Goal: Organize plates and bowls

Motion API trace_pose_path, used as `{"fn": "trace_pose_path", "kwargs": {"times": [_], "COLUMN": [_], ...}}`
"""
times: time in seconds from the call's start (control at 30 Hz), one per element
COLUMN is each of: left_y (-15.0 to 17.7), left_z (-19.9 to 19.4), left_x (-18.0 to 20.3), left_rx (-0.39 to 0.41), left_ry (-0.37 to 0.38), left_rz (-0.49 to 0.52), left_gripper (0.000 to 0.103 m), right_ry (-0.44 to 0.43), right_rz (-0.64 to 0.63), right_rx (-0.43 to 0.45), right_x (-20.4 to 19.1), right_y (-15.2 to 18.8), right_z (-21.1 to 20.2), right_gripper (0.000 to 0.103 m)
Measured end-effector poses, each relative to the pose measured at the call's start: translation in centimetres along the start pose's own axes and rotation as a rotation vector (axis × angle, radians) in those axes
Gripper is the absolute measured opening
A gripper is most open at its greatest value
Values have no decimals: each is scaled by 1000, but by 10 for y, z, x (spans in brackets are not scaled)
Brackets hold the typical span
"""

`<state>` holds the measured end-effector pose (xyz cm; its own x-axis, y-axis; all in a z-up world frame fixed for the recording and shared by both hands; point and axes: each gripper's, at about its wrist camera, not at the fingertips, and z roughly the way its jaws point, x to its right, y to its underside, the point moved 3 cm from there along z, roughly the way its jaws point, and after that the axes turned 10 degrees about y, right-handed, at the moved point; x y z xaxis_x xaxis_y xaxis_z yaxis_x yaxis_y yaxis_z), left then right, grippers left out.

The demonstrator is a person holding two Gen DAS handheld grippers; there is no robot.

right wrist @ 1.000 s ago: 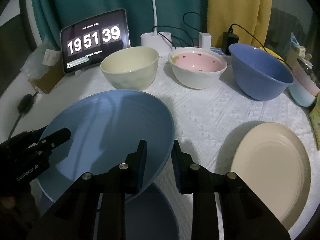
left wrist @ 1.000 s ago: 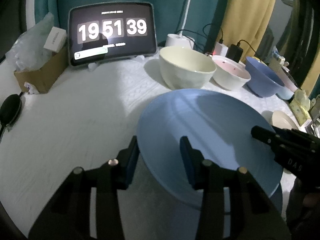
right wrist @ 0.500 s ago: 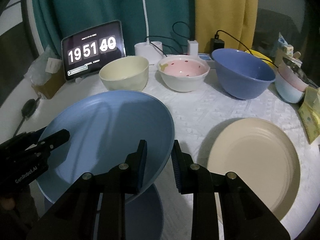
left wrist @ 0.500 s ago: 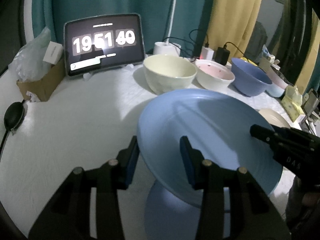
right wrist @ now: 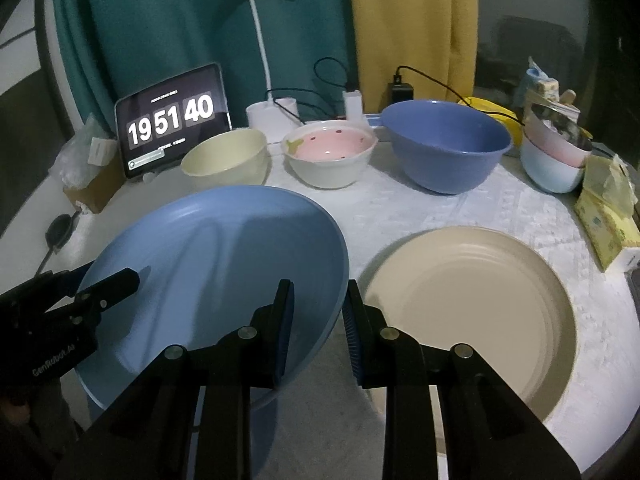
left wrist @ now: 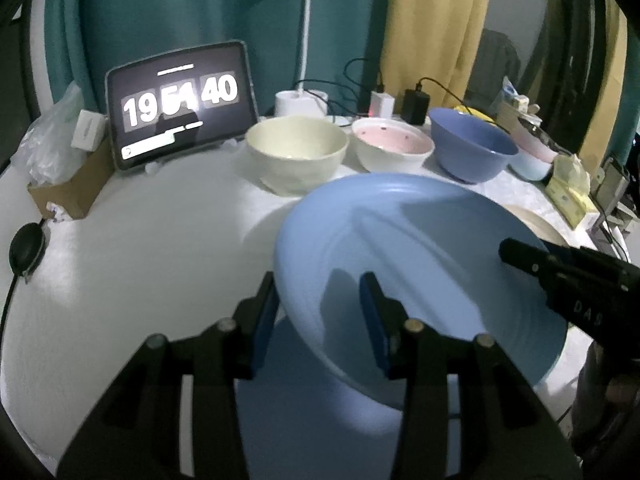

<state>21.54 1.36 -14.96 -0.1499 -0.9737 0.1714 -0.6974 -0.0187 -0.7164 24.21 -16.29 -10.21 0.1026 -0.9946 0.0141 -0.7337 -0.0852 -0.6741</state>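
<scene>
Both grippers clamp the same blue plate, which hangs tilted above the white table. In the left wrist view, the left gripper straddles the plate's near-left rim at lower centre, one finger under the rim and one on the plate's upper face. In the right wrist view, the right gripper pinches the plate's right edge at lower centre, its two fingers close together with the rim between them. Each gripper also shows as a black shape at the opposite edge of the other's view.

A second bluish disc lies beneath the lifted plate in the lower centre of the left wrist view; whether it is another plate or shadow is unclear.

To the right of the blue plate in the right wrist view, a cream plate lies flat on the table. Along the upper middle of that frame stand three bowls in a row: a cream bowl, a pink-lined white bowl and a large blue bowl. Stacked small bowls sit at the right edge. A tablet clock showing 19 51 40 leans at upper left, with a white desk lamp behind.
</scene>
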Motion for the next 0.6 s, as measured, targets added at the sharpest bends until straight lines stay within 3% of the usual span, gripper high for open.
{"fn": "trace_pose_path", "kwargs": {"times": [0.6], "left_y": [0], "left_z": [13], "left_x": [71], "left_rx": [-40], "left_ry": [23], "left_rz": [100], "left_gripper": [42], "right_ry": [31], "right_rz": [85], "right_rx": [28], "right_x": [70], "right_y": [15], "right_z": [-14], "right_gripper": [27]}}
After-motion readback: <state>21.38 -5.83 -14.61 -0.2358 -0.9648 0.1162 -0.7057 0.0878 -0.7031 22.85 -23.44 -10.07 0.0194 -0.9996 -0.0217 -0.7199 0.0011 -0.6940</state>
